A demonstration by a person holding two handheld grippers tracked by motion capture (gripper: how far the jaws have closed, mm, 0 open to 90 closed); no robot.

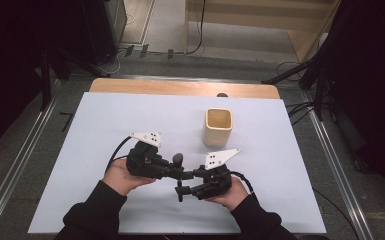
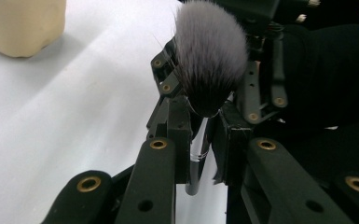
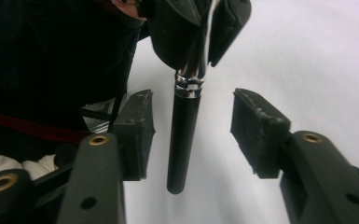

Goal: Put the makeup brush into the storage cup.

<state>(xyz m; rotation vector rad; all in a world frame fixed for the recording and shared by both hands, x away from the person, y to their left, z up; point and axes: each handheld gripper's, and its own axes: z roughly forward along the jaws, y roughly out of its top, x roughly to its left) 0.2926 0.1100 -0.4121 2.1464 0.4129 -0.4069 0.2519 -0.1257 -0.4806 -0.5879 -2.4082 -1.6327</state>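
The left gripper (image 2: 200, 140) is clenched on the shiny ferrule of a light, soft-bristled black makeup brush (image 2: 210, 60); the right gripper (image 3: 191, 135), jaws apart, brackets its slippery, stiff handle, the better hold.

brush (image 2: 210, 56) ferrule hidden between left gripper (image 2: 204, 135) pads. Bristle tips cut off above the left gripper. Cup (image 2: 21, 23) beyond it cropped at the top-left corner.

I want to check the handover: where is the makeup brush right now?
In the high view the makeup brush is front and centre, clamped in the left claw, its black handle hanging between the right claw's open jaws, nearer than the beige cup.
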